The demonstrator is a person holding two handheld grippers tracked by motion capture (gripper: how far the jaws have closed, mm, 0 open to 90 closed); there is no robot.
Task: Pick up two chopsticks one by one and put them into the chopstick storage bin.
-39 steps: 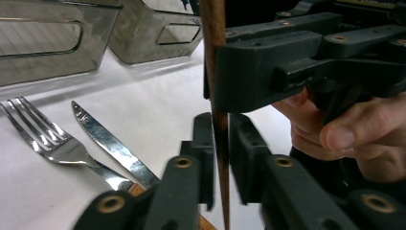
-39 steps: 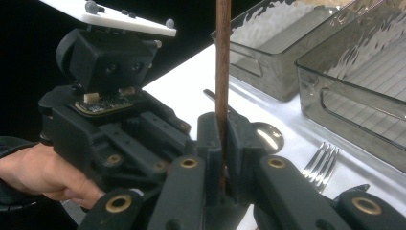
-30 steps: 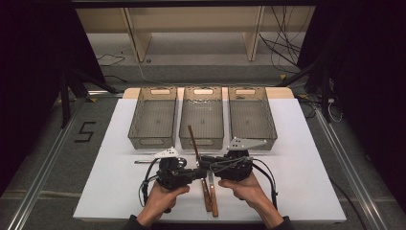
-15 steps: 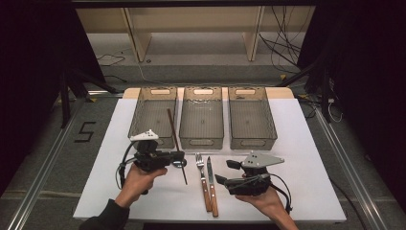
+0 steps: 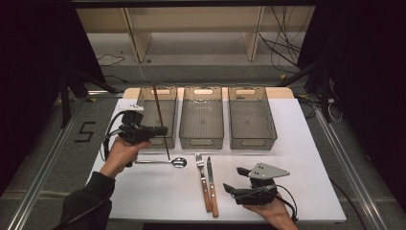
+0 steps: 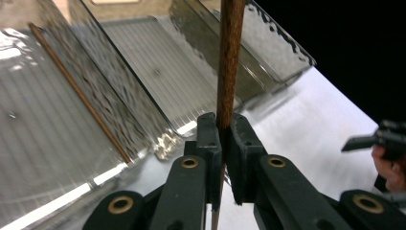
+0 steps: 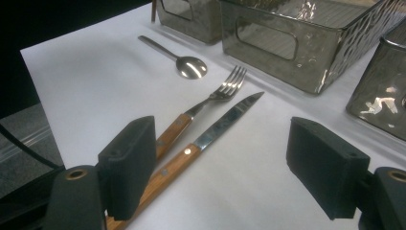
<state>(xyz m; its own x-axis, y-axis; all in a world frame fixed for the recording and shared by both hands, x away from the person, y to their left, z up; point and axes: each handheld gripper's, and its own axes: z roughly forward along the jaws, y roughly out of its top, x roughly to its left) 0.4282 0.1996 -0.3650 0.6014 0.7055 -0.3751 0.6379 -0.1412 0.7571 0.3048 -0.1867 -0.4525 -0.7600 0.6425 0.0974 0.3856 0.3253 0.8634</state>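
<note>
My left gripper [image 5: 162,130] is shut on a brown chopstick [image 5: 160,117], which stands nearly upright over the front of the left bin [image 5: 171,103]. In the left gripper view the pads [image 6: 209,136] clamp the chopstick [image 6: 229,62] near its lower part. A second chopstick [image 6: 76,91] lies inside the bin at that view's left. My right gripper [image 5: 231,192] sits low near the table's front edge, right of the knife [image 5: 211,184] and fork [image 5: 201,175]. Its jaws have just been opening, and in the right gripper view it [image 7: 227,167] stands wide with nothing between the pads.
A spoon [image 5: 165,162] lies in front of the left bin. The middle bin [image 5: 202,141] and the right bin [image 5: 253,142] stand in a row at the back of the white mat [image 5: 306,172]. Fork [image 7: 210,98], knife [image 7: 225,122] and spoon [image 7: 189,66] lie ahead of the right gripper.
Both grippers were together at the table's centre on the chopstick. The left one has carried it left and up to the left bin. The right one let go, opened and drew back right.
</note>
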